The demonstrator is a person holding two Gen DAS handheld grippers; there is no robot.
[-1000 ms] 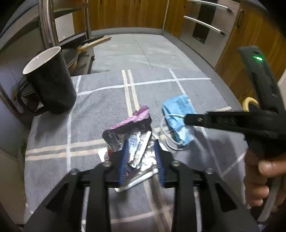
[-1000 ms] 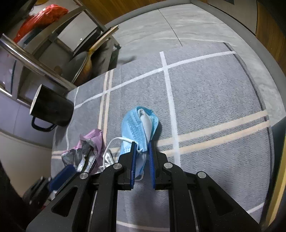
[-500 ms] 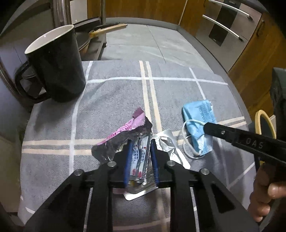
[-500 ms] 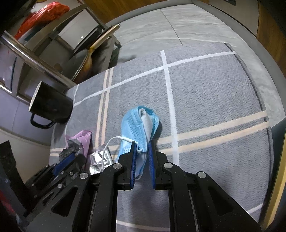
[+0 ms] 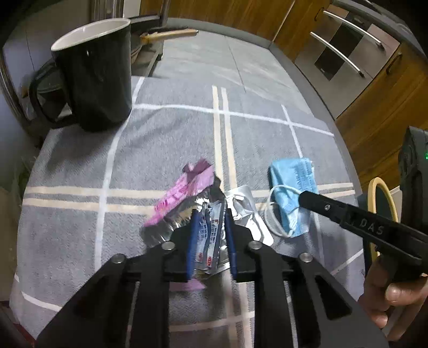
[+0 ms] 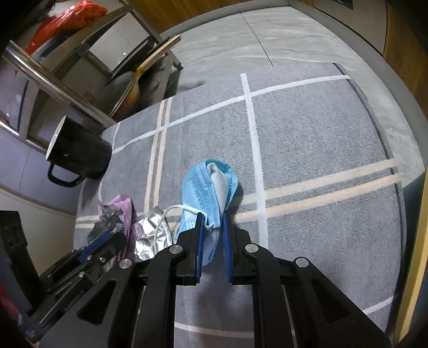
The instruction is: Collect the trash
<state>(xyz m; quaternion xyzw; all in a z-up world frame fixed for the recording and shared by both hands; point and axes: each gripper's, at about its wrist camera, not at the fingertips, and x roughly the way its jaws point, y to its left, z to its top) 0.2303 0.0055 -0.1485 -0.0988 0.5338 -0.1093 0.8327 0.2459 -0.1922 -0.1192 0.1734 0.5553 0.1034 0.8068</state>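
The crumpled foil wrappers (image 5: 211,227), silver with a pink-purple sleeve, lie on the grey checked cloth (image 5: 165,150) over the tabletop, and the left hand-held gripper (image 5: 210,242) has its blue pads narrowed on them, the printed foil strip pinched between. Just beside them, at about 3 o'clock in the left view, the folded blue face mask (image 6: 207,192) is clamped at its near end by the right hand-held gripper (image 6: 212,241), its white ear loop trailing toward the foil. Each piece seems gripped at the near edge so that it can be lifted clear of the cloth together, judging by the task. The black mug (image 5: 93,77) stands well apart at 10 o'clock, upright. The left view shows the wrapper's print and the person's fingers (image 5: 401,294) on the right tool; the right view alone shows the mask's white lining and a red bag (image 6: 67,21) on the rack at 11 o'clock.
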